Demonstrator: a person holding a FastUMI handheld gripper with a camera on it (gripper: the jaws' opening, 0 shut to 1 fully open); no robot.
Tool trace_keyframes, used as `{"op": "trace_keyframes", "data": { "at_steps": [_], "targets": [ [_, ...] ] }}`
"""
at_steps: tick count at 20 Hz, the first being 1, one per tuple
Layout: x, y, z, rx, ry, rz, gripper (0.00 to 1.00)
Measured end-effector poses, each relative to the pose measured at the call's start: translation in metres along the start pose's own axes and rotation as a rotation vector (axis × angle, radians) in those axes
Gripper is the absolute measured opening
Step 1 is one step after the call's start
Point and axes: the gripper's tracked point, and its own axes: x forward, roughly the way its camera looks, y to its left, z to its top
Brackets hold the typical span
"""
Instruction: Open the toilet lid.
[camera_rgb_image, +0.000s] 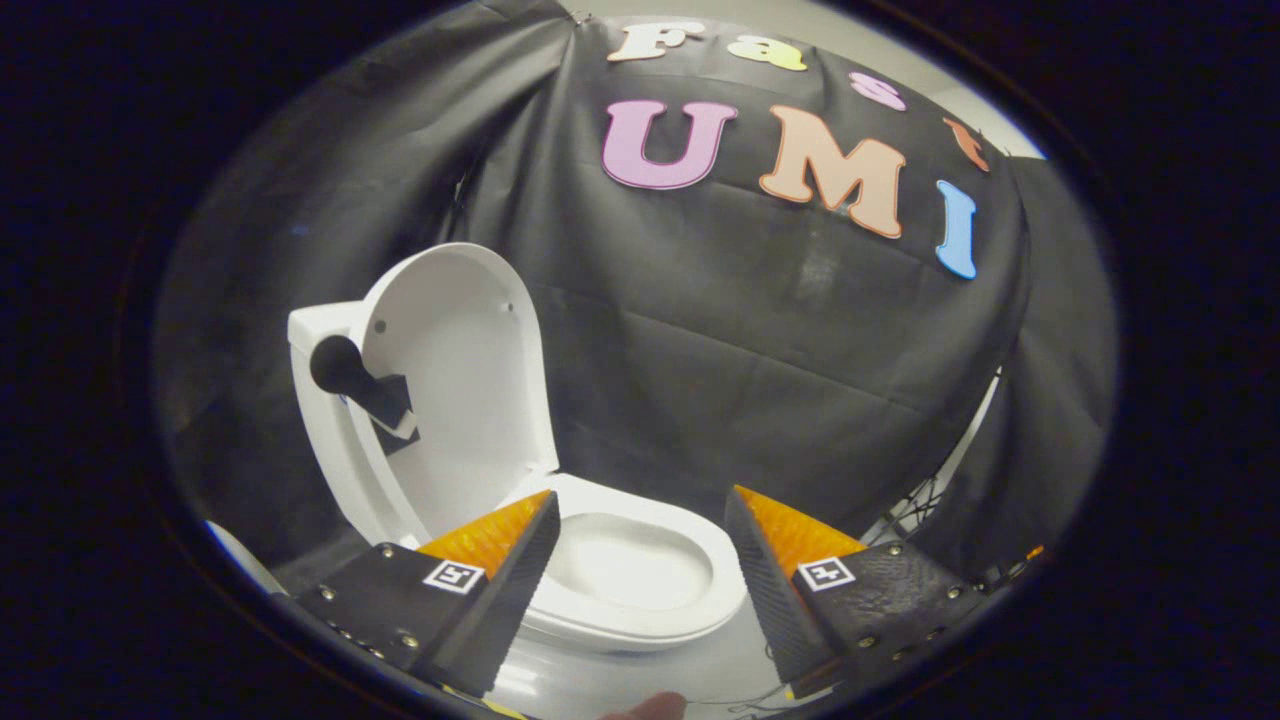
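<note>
The toilet lid (460, 380) already stands raised, leaning back against the tank (318, 330) beyond and to the left of the gripper (640, 570), its long axis running nearly upright. The jaws are spread wide and hold nothing; between them lies the seat (650, 560) and open bowl, just ahead. A black knob (345, 372) juts from the lid's left side (probably a handle). Judging by this, the lid is open and any coming move is a retreat.
</note>
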Motion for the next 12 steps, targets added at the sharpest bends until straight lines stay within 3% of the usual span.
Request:
{"op": "trace_keyframes", "data": {
  "at_steps": [3,7,12],
  "targets": [
    [-0.002,0.003,0.023,0.125,-0.066,0.047,0.98],
    [-0.012,-0.001,0.042,0.197,-0.158,0.033,0.98],
    [-0.021,-0.017,0.033,0.239,-0.162,-0.011,0.98]
  ]
}}
